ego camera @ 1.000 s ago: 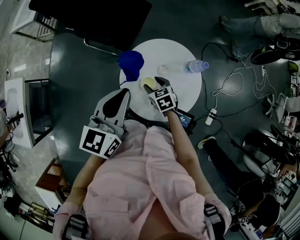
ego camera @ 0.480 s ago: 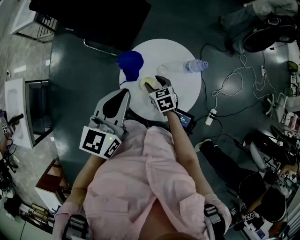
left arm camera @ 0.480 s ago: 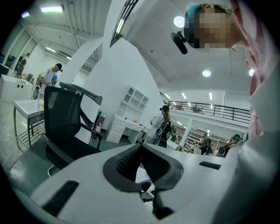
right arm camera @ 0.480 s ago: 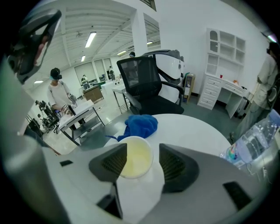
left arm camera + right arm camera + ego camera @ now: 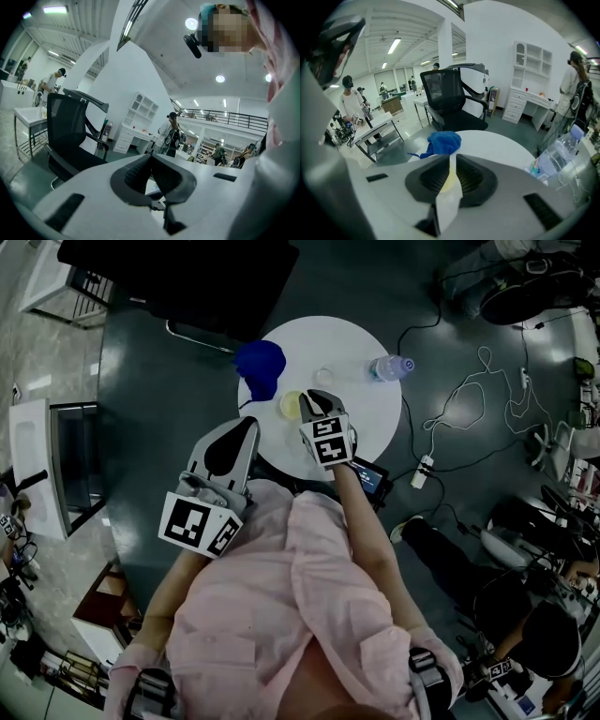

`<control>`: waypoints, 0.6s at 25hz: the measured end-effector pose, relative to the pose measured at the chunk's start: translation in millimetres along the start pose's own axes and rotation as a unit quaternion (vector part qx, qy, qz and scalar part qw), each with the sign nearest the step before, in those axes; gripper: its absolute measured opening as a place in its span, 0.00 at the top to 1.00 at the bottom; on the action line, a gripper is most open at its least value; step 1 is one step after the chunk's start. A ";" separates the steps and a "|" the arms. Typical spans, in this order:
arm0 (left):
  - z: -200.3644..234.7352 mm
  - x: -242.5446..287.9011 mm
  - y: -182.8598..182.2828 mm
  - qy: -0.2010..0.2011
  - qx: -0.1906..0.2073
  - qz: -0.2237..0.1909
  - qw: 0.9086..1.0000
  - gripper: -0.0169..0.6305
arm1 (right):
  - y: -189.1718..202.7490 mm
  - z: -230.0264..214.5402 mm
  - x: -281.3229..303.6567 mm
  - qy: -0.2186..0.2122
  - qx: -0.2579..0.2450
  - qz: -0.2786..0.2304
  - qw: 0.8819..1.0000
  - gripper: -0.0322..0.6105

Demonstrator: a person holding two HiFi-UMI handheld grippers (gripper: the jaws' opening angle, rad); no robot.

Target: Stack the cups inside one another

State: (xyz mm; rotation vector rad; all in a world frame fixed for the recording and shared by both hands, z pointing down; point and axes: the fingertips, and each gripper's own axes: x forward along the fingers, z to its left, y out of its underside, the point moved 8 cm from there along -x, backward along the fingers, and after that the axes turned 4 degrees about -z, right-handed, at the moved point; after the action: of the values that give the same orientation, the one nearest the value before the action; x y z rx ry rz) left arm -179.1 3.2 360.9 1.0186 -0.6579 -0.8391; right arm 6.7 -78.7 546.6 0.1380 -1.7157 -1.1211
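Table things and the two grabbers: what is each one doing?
yellow cup: wall pinched by the right gripper.
right gripper: jaws have just been closing, shut on the yellow cup.
left gripper: shut, empty.
clear cup: standing on the table, not stacked.
bottle: lying on its side.
blue cloth: crumpled at the table edge.

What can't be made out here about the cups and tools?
Yellow cup: right gripper view shows only a strip between the right tool's pads; jaws hide the rest.
Whether it touches the table: head view, too small, tool overlaps it.
Clear cup: head view, too small and faint.
Anything below left tool: left gripper view, tool body blocks it.
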 end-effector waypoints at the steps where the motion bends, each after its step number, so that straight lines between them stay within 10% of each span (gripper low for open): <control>1: 0.2 -0.4 0.2 0.000 -0.001 -0.001 1.000 0.95 | -1.8 -0.3 -1.3 0.003 0.000 -0.005 1.000 0.86; 15: -15.1 -16.3 3.0 0.000 0.004 -0.016 1.000 0.95 | -20.5 9.3 -34.2 0.003 0.023 -0.085 0.996 0.90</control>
State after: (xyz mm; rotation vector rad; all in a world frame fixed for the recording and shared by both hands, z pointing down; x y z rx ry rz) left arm -174.8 24.7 356.3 1.0394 -0.6468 -0.8645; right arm 6.8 -65.1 508.0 0.3203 -1.7502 -1.2047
